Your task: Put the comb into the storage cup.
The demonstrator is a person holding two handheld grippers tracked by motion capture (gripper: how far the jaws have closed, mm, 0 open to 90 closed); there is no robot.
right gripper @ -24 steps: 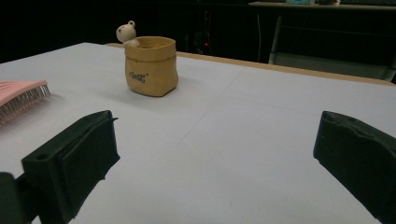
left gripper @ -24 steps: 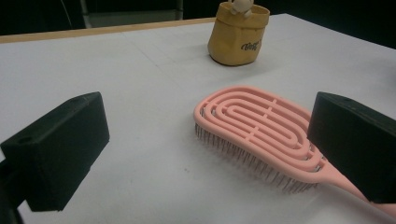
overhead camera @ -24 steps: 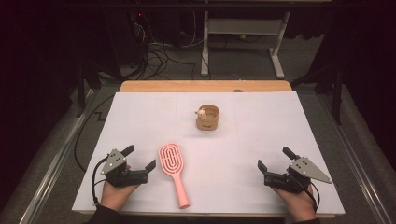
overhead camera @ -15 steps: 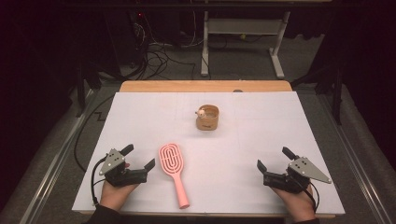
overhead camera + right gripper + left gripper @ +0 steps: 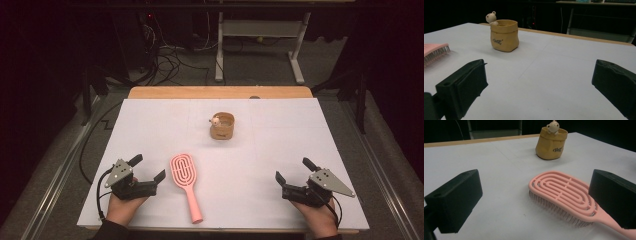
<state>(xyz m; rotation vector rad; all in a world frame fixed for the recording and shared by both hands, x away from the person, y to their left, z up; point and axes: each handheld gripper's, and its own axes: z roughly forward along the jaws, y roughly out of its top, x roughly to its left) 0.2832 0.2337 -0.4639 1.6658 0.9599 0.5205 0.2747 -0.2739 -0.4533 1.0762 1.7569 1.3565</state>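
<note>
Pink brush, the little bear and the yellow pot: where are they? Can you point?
brush (image 5: pixel 181 170), high view, middle of its oval head
bear (image 5: pixel 553 126), left gripper view, its face
pot (image 5: pixel 504 37), right gripper view, its front wall

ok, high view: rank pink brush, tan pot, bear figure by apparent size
1. pink brush, clearly the largest, though it also lies nearest the camera
2. tan pot
3. bear figure, a tiny thing on the pot's rim
</note>
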